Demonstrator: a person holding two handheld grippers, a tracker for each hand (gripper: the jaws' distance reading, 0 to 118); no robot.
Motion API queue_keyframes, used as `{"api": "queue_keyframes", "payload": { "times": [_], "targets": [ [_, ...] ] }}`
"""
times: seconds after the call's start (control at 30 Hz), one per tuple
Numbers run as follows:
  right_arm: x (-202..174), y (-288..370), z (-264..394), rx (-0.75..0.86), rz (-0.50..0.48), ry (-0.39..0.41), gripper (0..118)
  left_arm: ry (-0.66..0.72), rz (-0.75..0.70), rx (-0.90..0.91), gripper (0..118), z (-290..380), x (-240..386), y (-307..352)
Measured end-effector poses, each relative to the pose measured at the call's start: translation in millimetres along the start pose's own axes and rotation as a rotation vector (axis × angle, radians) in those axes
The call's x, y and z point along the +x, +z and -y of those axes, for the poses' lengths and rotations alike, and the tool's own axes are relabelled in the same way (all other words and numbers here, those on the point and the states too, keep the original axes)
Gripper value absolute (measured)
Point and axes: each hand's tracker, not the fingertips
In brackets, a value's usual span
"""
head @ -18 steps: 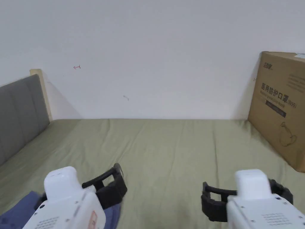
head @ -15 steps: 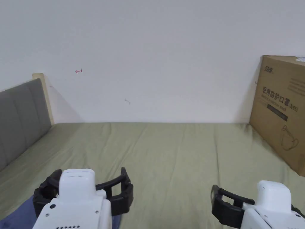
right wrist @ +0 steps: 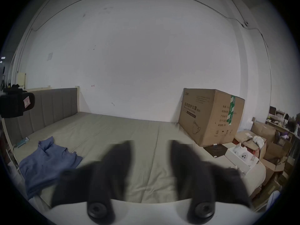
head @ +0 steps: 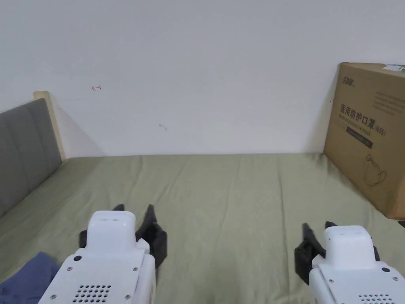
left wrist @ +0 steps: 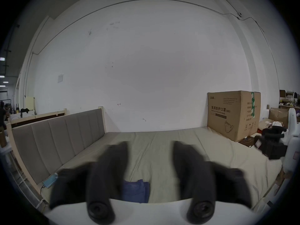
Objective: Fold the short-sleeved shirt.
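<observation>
A crumpled blue short-sleeved shirt (head: 24,277) lies on the green bed sheet (head: 221,190) near the front left corner; it also appears in the right gripper view (right wrist: 47,162) and, low between the jaws, in the left gripper view (left wrist: 136,191). My left gripper (head: 134,211) hovers just right of the shirt, above the sheet, open and empty (left wrist: 150,149). My right gripper (head: 318,231) hangs over bare sheet far to the right, also open and empty (right wrist: 151,145). Each gripper shows at the edge of the other's view: the right gripper (left wrist: 272,144), the left gripper (right wrist: 16,103).
A large cardboard box (head: 368,138) stands on the bed's back right corner against the white wall. A grey padded headboard (head: 23,150) runs along the left side, with a blue phone (right wrist: 22,142) beside it. Boxes and clutter (right wrist: 259,149) sit off the bed's right edge.
Both grippers have turned, so their jaws now point ahead toward the wall instead of lying sideways. The head camera has shifted a little. The shirt lies where it was.
</observation>
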Motion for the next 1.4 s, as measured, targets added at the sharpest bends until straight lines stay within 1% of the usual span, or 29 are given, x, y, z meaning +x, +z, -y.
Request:
{"api": "queue_keyframes", "payload": {
  "times": [0.03, 0.07, 0.1, 0.13, 0.17, 0.2, 0.23, 0.3, 0.33, 0.47, 0.53, 0.63, 0.67, 0.7, 0.87, 0.97, 1.07, 1.17, 1.27, 1.33, 1.4],
  "targets": [
    [-2, 0, -1, -0.018, 0.055, 0.047, 19, -0.004, 0.003, -0.012, 5, 0, -1, -2],
    [-2, 2, 2, 0.010, 0.063, 0.085, 9, -0.007, 0.010, -0.019, 4, 2, -3, -3],
    [-1, 6, 2, 0.064, 0.012, 0.089, 0, 0.001, 0.022, -0.015, 1, 3, -3, -2],
    [-1, 9, 2, 0.070, 0.026, 0.073, 0, 0.015, 0.035, -0.013, 0, 4, -5, -2],
    [0, 14, -3, 0.073, 0.054, 0.029, 0, 0.036, 0.045, -0.011, 0, 7, -8, -5],
    [0, 13, -3, 0.064, 0.017, -0.006, 0, 0.048, 0.039, -0.031, 0, 8, -10, -11],
    [2, 12, -6, 0.053, -0.004, -0.023, 0, 0.051, 0.038, -0.070, 0, 9, -12, -15],
    [1, 10, -8, 0.042, 0.012, -0.009, 0, 0.109, 0.057, -0.083, 0, 11, -20, -18],
    [0, 10, -9, 0.038, 0.008, -0.004, 0, 0.113, 0.060, -0.082, 0, 10, -23, -18],
    [-4, 3, -10, 0.021, -0.030, -0.028, 0, 0.085, 0.023, -0.065, 0, 5, -32, -12],
    [-12, -1, -10, 0.022, -0.048, -0.020, 0, 0.086, 0.021, -0.063, 0, 1, -41, -10],
    [-32, -7, -17, 0.026, -0.112, 0.007, 0, 0.114, 0.007, -0.053, 0, -5, -56, 0],
    [-39, -9, -20, 0.027, -0.139, 0.004, 0, 0.120, -0.014, -0.043, 0, -7, -63, 5],
    [-48, -11, -24, 0.029, -0.188, -0.011, 0, 0.116, -0.031, -0.039, 0, -9, -69, 11],
    [-96, -22, -34, 0.014, -0.354, 0.001, 0, 0.152, -0.154, -0.045, 0, -16, -111, 38],
    [-127, -21, -36, 0.013, -0.452, 0.022, 0, 0.132, -0.245, -0.052, 0, -15, -131, 55],
    [-153, -19, -34, -0.006, -0.536, 0.037, 0, 0.121, -0.300, -0.069, 0, -14, -147, 67],
    [-170, -15, -32, -0.006, -0.573, 0.064, 0, 0.113, -0.339, -0.092, 0, -10, -155, 74],
    [-175, -14, -28, -0.013, -0.588, 0.084, 0, 0.099, -0.355, -0.129, 0, -3, -158, 70],
    [-174, -15, -26, -0.026, -0.593, 0.082, 0, 0.124, -0.348, -0.183, 0, 5, -162, 57],
    [-171, -19, -23, -0.048, -0.591, 0.076, 0, 0.176, -0.300, -0.220, 0, 17, -165, 43]
  ]
}}
